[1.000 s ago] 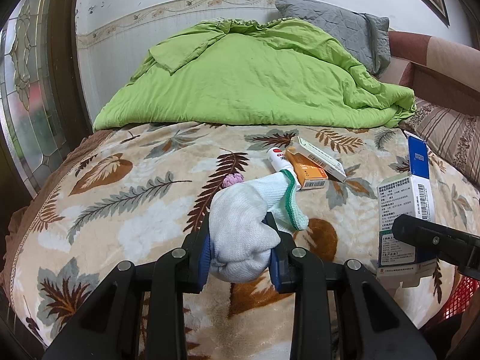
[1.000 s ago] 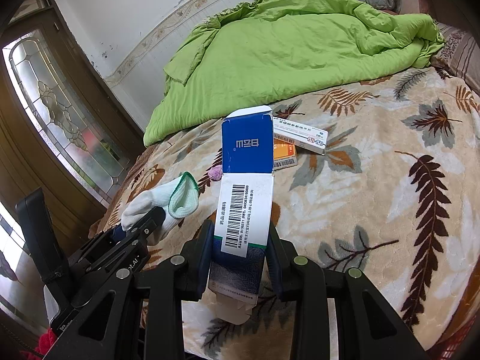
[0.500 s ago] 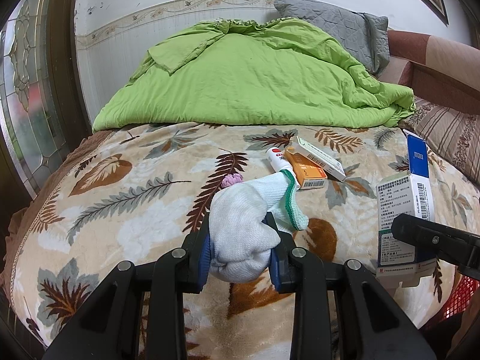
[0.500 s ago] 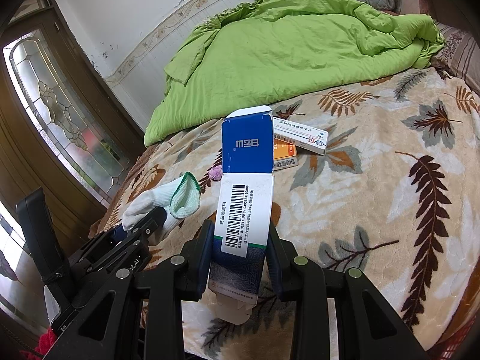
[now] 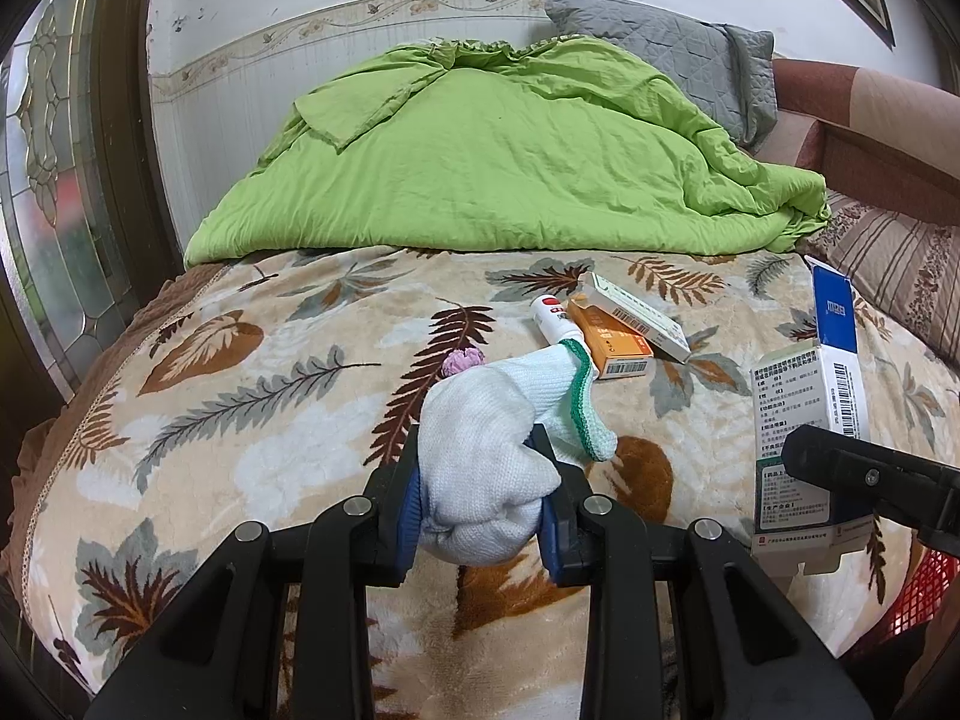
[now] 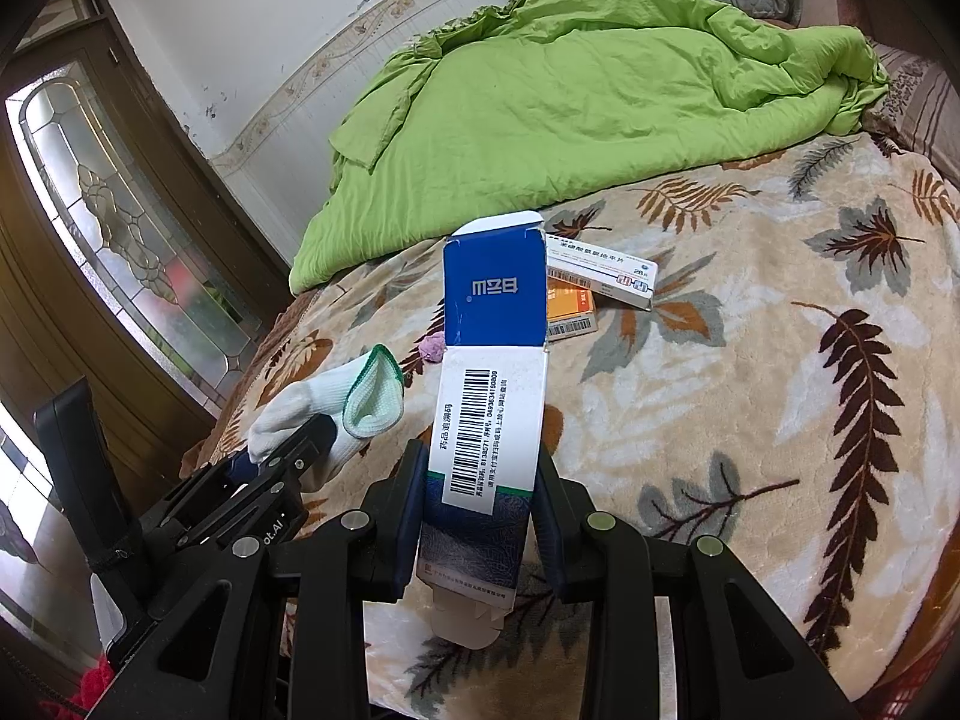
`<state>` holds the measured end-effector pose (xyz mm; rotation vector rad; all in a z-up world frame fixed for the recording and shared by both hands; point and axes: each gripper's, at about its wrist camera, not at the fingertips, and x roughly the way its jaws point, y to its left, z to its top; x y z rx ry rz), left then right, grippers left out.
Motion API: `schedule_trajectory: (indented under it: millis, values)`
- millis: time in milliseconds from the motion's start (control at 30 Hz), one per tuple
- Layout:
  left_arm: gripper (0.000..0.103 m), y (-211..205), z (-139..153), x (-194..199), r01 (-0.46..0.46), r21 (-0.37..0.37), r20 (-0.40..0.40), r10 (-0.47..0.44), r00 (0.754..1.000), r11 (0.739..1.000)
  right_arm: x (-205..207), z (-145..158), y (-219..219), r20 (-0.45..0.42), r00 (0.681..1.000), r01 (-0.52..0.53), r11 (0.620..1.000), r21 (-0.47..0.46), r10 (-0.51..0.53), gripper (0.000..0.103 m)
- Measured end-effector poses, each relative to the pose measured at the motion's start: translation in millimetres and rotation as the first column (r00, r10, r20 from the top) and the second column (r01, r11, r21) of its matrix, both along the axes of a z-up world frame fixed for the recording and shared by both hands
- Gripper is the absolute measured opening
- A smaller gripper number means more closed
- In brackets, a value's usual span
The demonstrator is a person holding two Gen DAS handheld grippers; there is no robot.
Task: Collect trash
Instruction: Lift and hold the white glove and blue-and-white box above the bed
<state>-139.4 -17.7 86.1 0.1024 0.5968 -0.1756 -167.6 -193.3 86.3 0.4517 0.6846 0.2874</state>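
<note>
The left gripper (image 5: 480, 498) is clamped on a white sock (image 5: 486, 456) with a green cuff, its blue pads pressed into the bunched cloth; the cuff end flops forward over the bed's leaf-print blanket (image 5: 240, 420). The right gripper (image 6: 480, 516) is closed on a blue and white box (image 6: 489, 408), squeezed by its sides and standing up between the jaws, top flap open and barcode facing the camera. Both grippers are held above the near edge of the bed, the left one showing at the lower left of the right view with the sock poking out of it. Toward the middle of the blanket lie an orange box (image 5: 612, 345), a white box (image 5: 636, 315) resting partly on it, and a small white bottle with a red cap (image 5: 555, 318) touching the orange box. A small purple lump (image 5: 462, 360) sits just beyond the sock. A green quilt (image 5: 510, 162) is heaped along the far edge of the bed, with a grey pillow (image 5: 672, 54) behind it.
</note>
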Motion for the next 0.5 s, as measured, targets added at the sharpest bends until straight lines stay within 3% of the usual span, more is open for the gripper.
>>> schedule_trajectory:
  millis: [500]
  values:
    - [0.030,-10.4,7.9,-8.5,0.034,0.002,0.019,-0.034,0.999,0.999,-12.1,10.5,-21.0,0.004,0.999,0.050,0.998,0.046,-0.050,0.035]
